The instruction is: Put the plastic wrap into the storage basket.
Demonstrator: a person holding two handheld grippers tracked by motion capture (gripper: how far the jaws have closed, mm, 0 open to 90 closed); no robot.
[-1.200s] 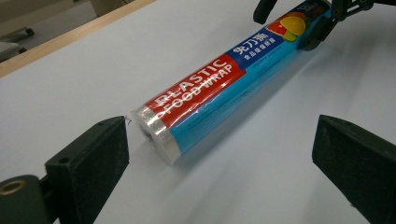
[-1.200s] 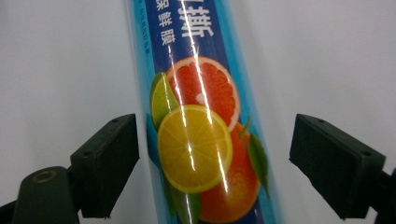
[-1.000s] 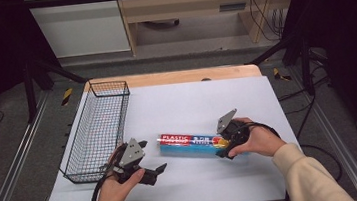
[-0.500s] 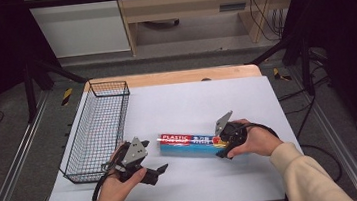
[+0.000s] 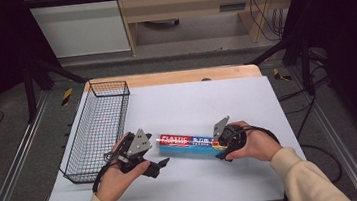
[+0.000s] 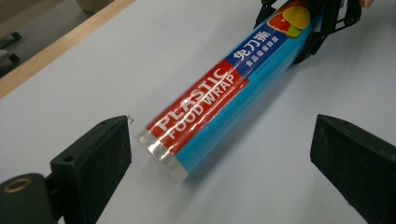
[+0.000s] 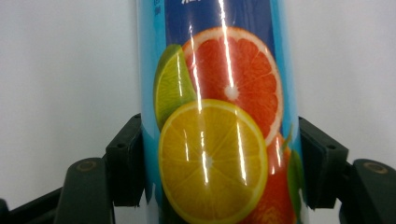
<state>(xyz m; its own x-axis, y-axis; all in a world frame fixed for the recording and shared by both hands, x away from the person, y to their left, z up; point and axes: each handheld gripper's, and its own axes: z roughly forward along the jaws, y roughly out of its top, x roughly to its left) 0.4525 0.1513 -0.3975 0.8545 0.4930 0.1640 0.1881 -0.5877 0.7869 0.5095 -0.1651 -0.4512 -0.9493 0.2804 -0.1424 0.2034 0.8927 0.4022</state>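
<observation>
1. On the white table sheet (image 5: 177, 105), a plastic wrap roll (image 5: 187, 142) lies flat beside a wire basket (image 5: 100, 131).
2. The right gripper (image 5: 221, 143) has just been closing — its jaws now clamp the roll's fruit-printed end.
3. The left gripper (image 5: 155, 164) gapes wide, empty, at the other end — best closed squarely there before lifting level.

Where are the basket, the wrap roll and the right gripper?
basket (image 5: 100, 131), high view, wire floor.
wrap roll (image 6: 219, 100), left gripper view, red label band.
right gripper (image 7: 219, 163), right gripper view, between its fingertips, shut on the roll.

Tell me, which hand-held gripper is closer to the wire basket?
Left. The left hand-held gripper sits just beside the wire basket, jaws open. The right hand-held gripper is farther away, clamped on the plastic food wrap roll.
</observation>
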